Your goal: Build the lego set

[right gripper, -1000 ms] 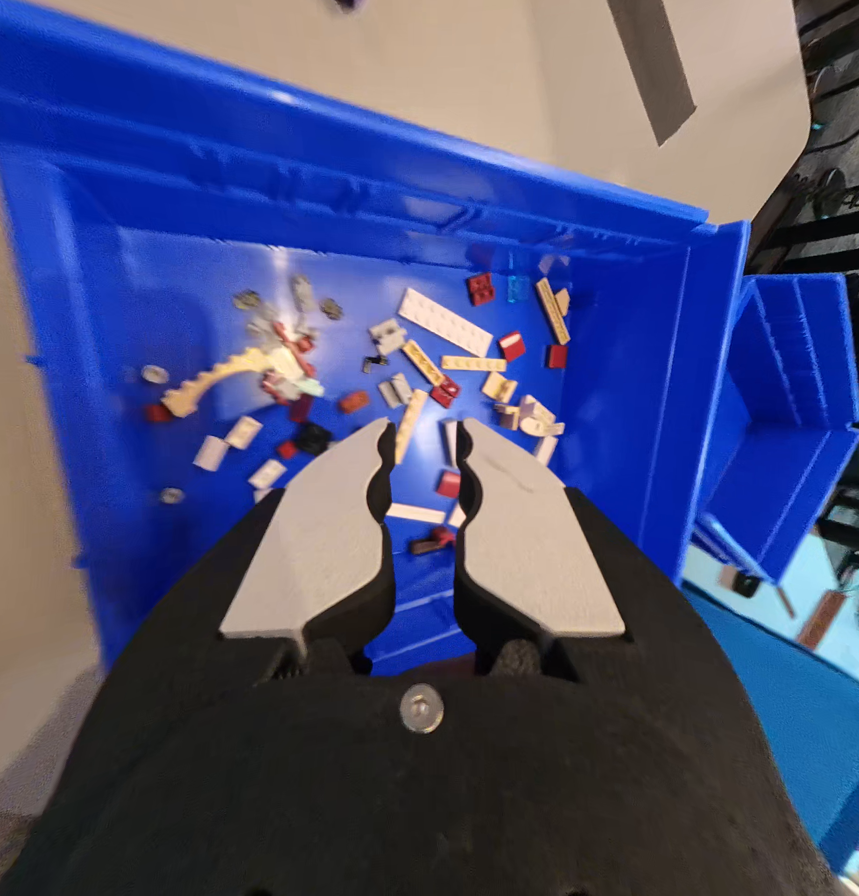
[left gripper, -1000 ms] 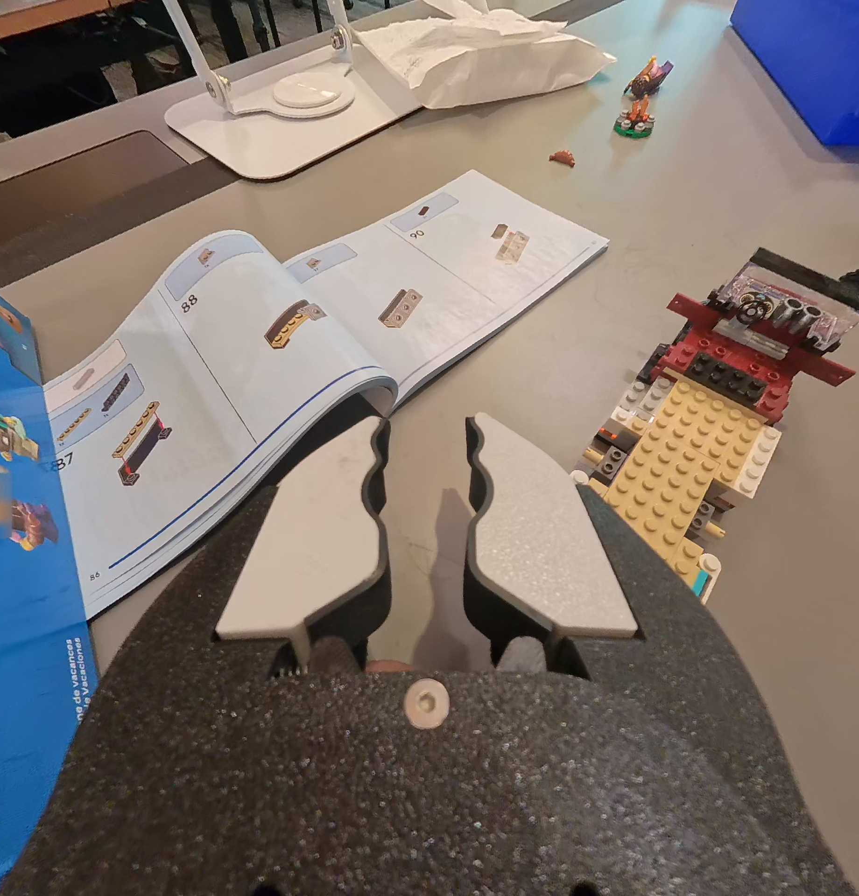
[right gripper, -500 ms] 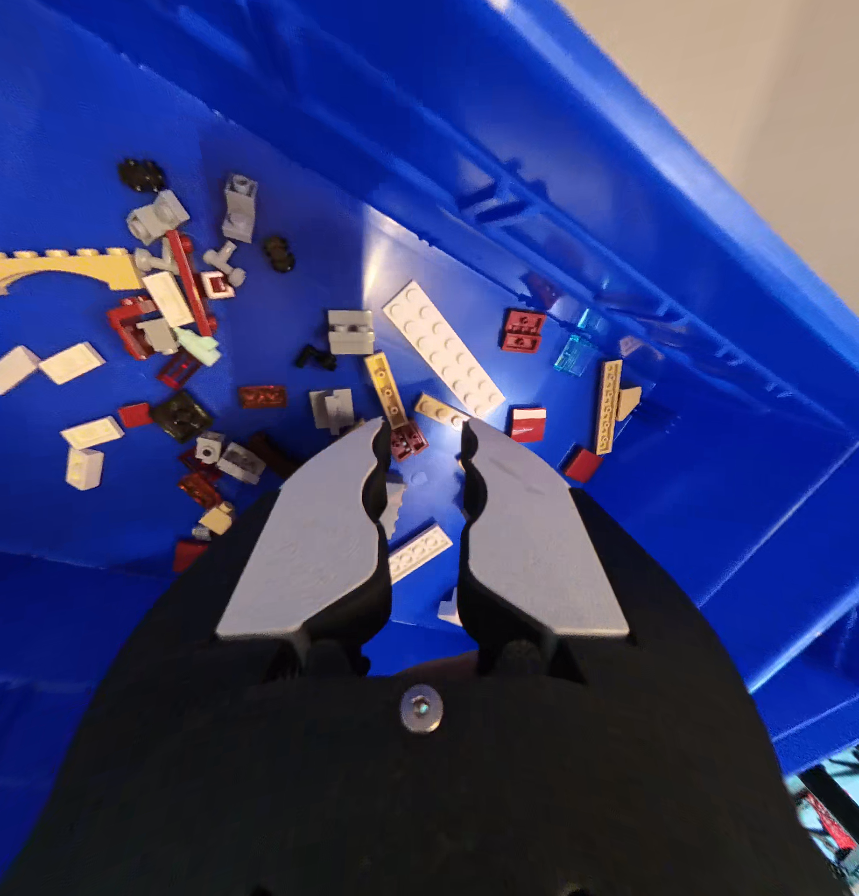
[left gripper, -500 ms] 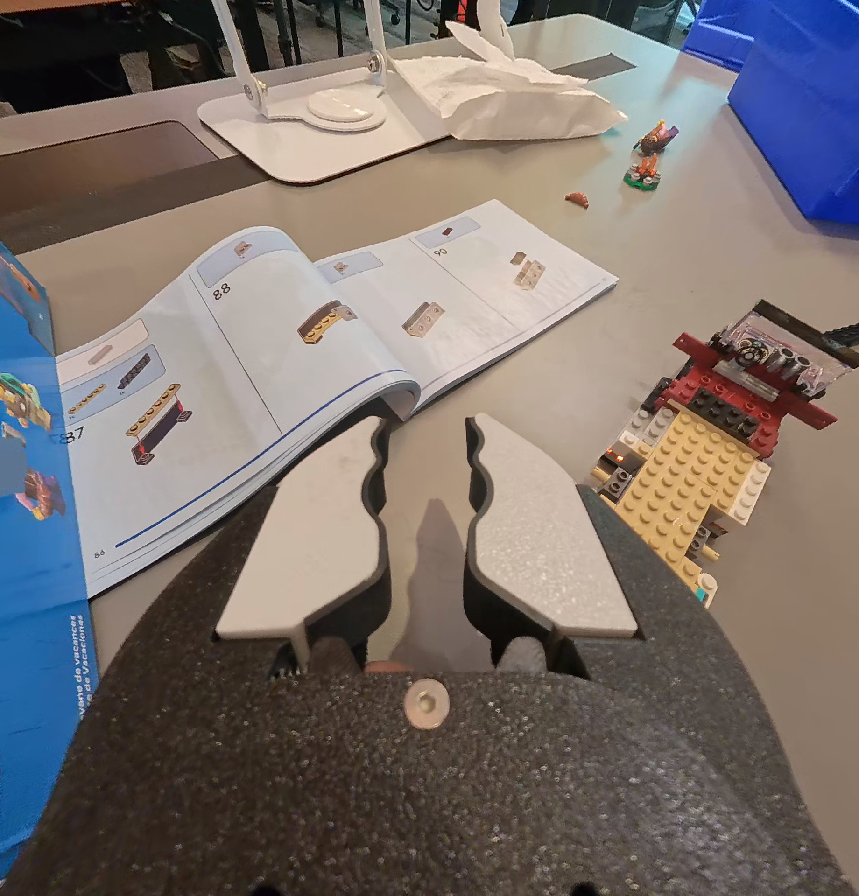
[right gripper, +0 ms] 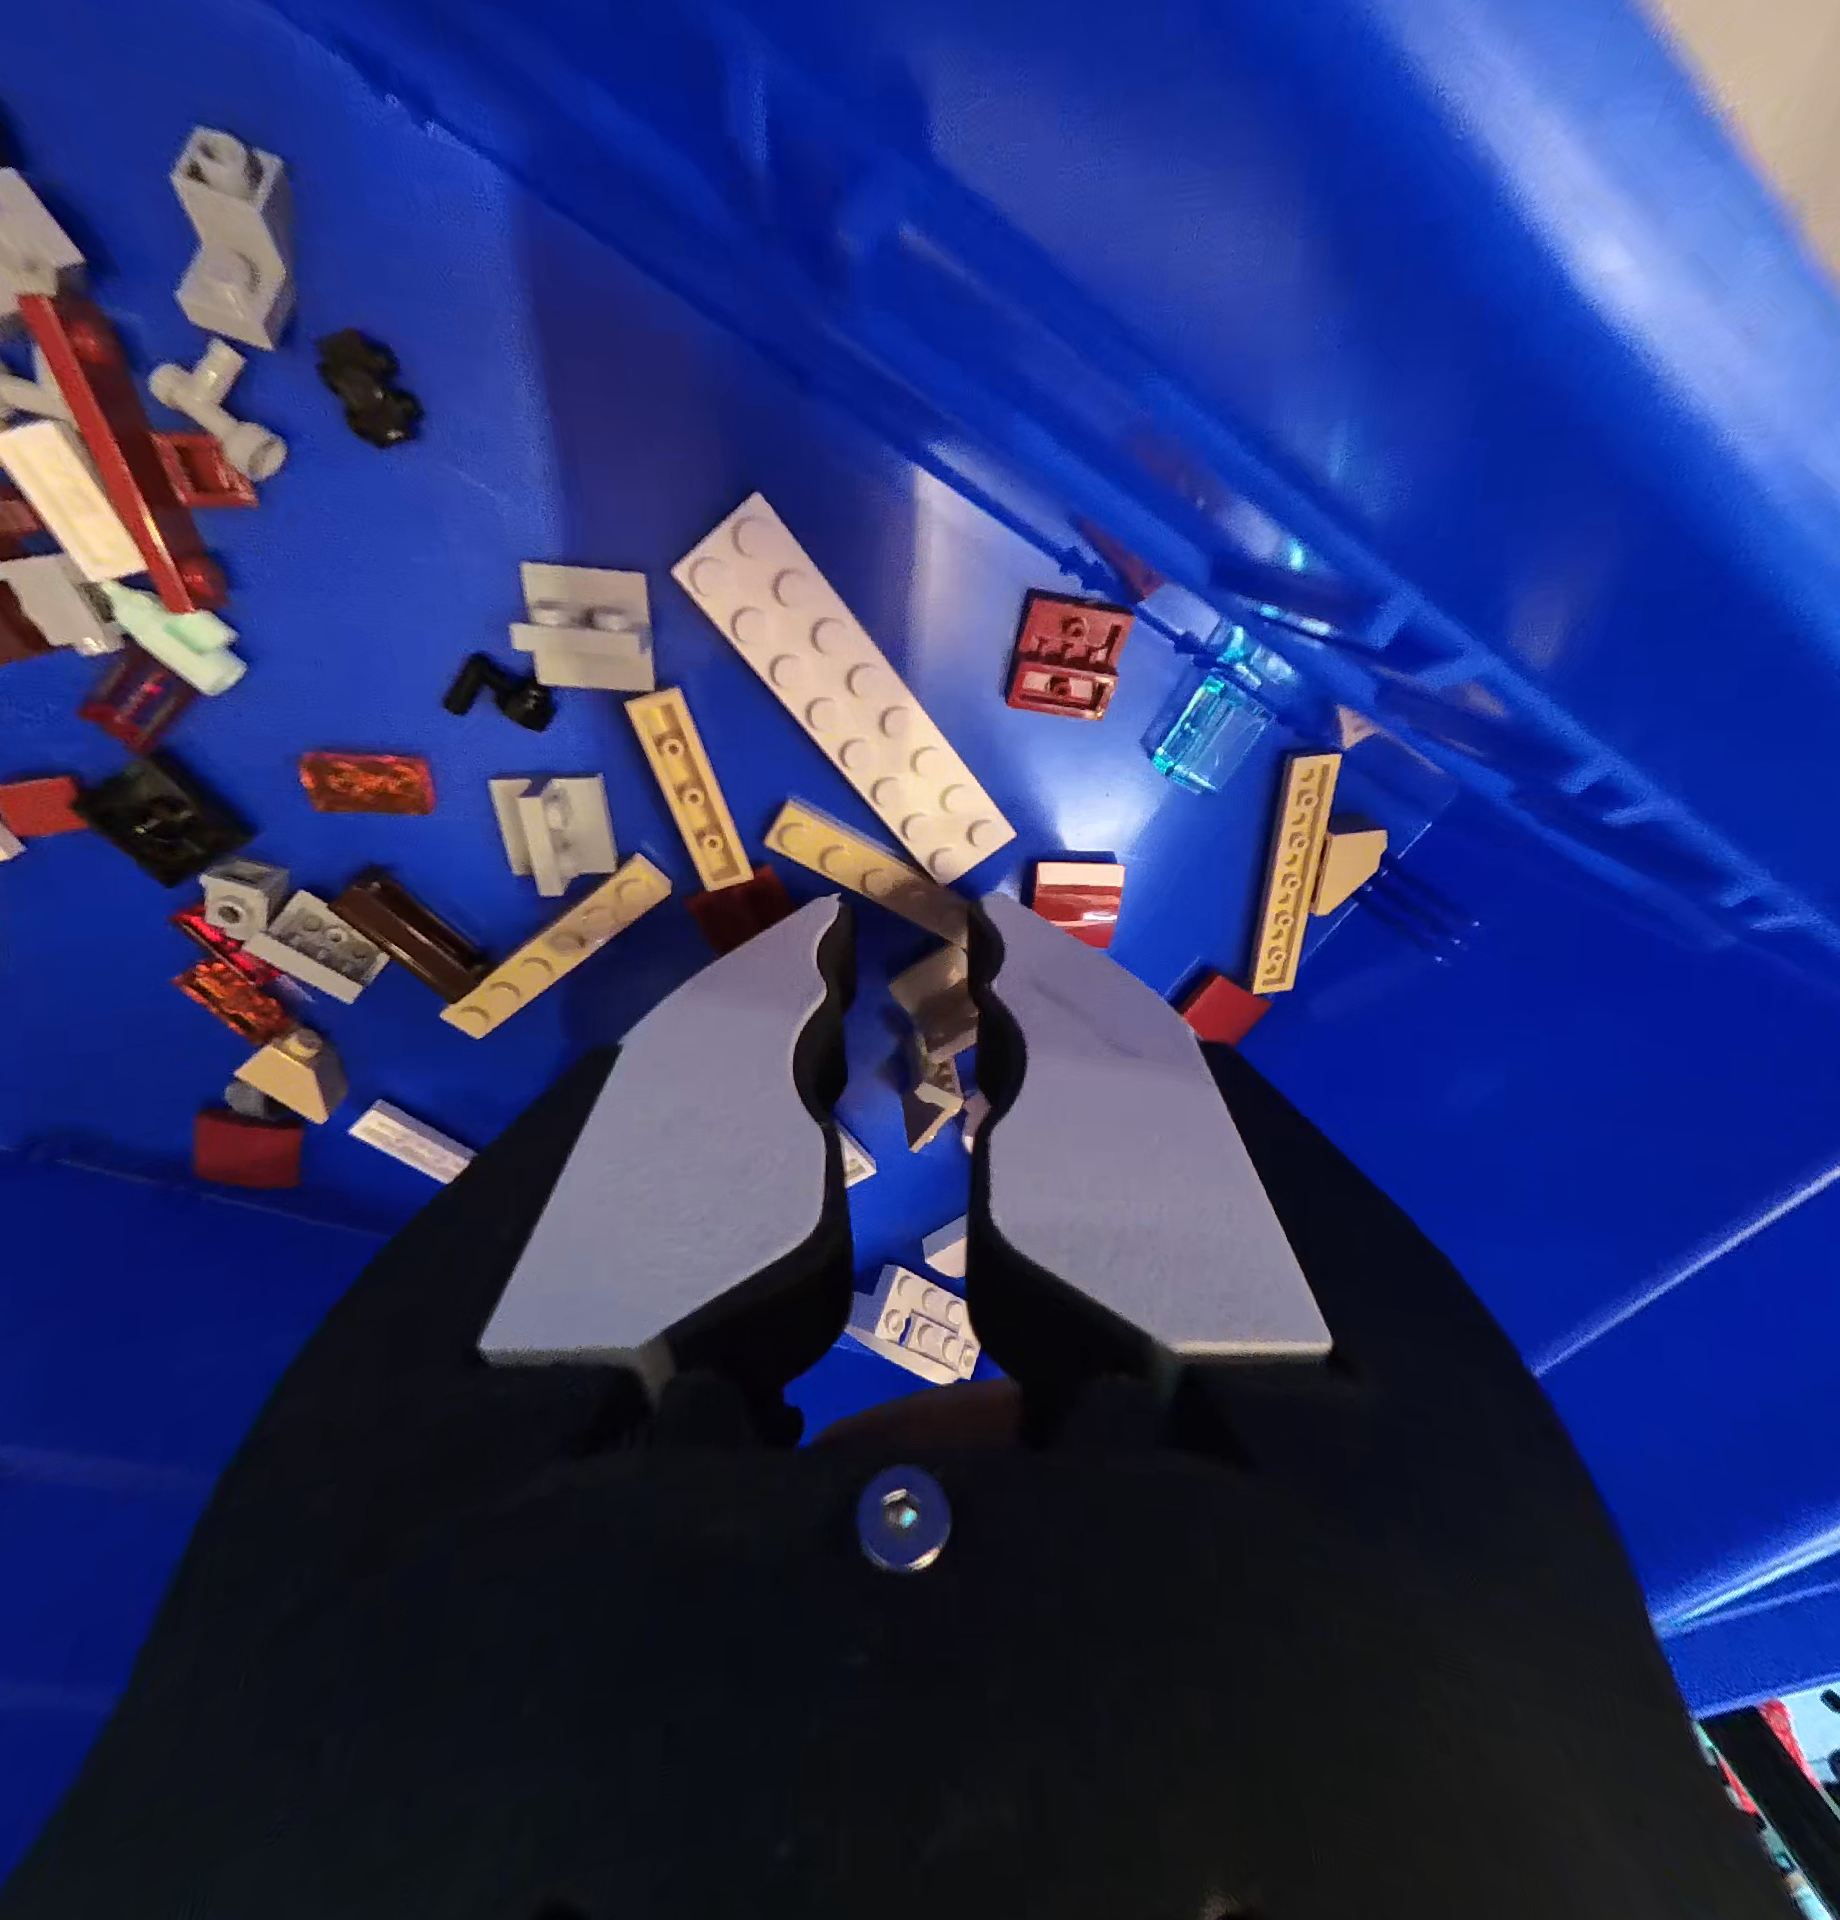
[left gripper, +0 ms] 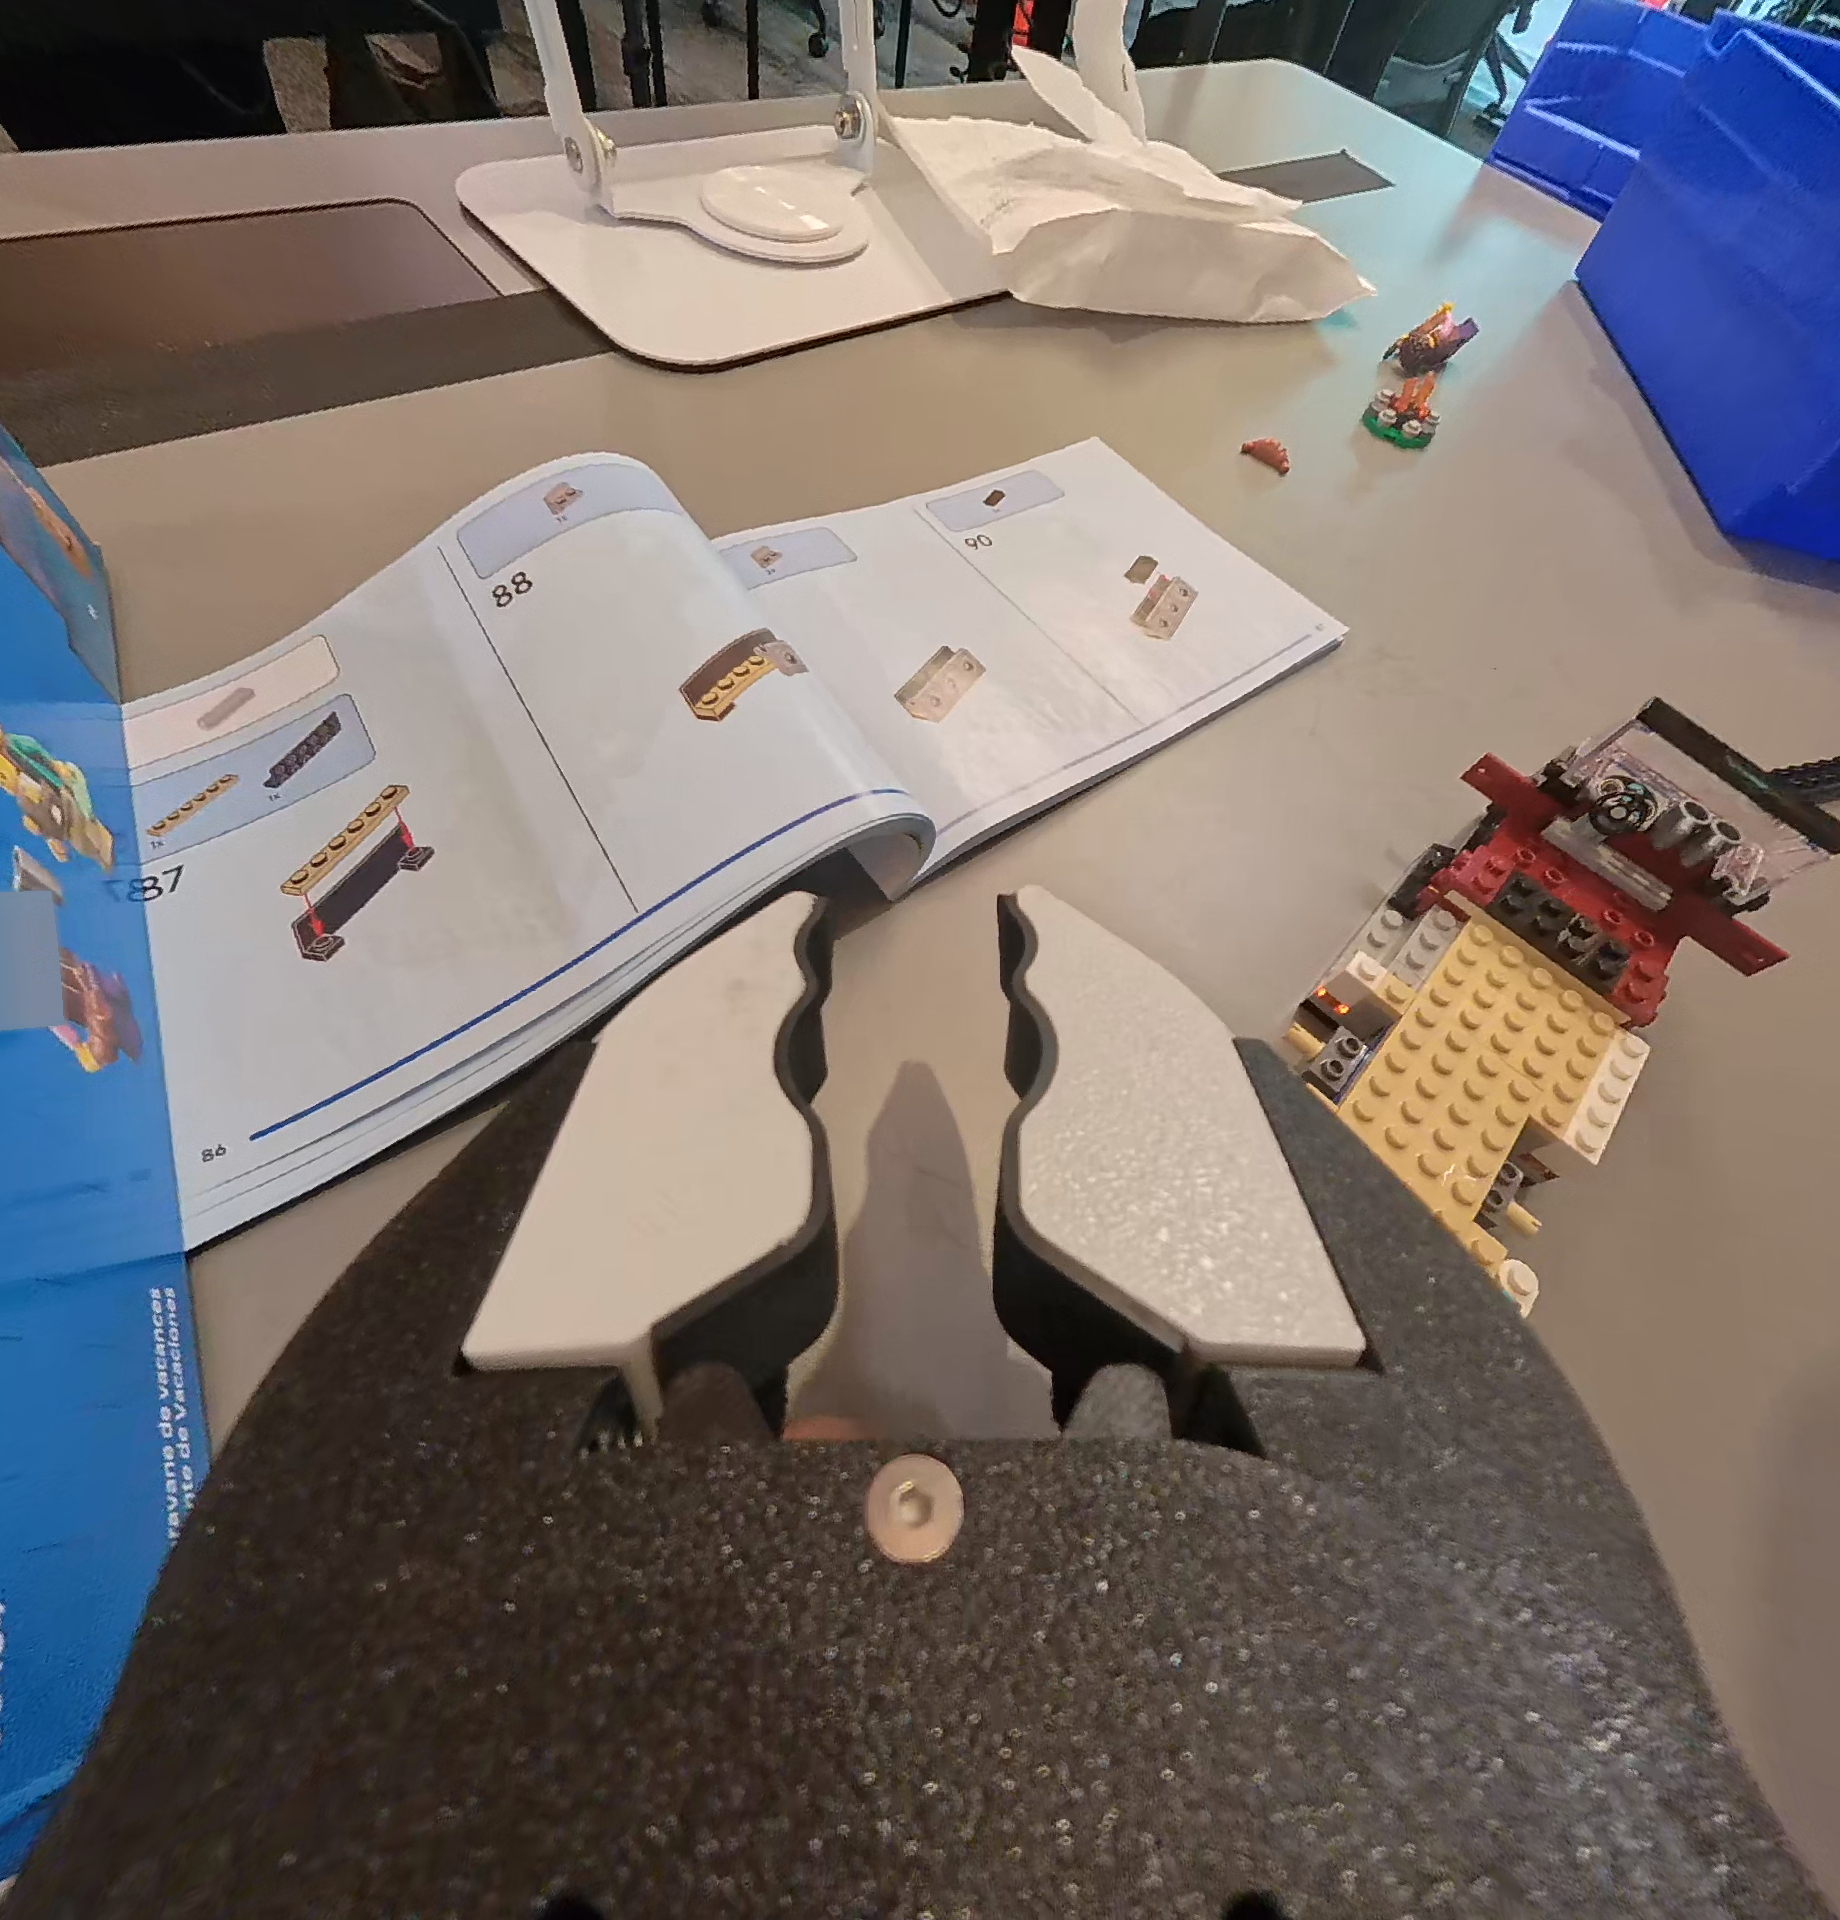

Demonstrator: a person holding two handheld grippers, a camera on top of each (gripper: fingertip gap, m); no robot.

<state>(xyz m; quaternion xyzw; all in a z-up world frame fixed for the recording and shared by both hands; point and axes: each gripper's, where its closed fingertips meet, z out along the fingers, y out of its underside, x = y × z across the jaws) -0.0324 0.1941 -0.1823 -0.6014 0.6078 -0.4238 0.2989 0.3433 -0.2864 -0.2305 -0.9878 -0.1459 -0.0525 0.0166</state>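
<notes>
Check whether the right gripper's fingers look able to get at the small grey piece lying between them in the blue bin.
Probably yes. The right gripper is down inside the blue bin, its fingers apart on either side of the small grey piece. Nothing covers it, though tan plates crowd close ahead.

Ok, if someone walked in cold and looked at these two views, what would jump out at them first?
Probably the bright blue bin that fills the right wrist view, its floor strewn with small building bricks, a long white plate lying among them. The right gripper hangs open just above that scatter. In the left view, an open instruction booklet lies on the grey table, and a half-built tan and dark red model stands to the right of it.
</notes>
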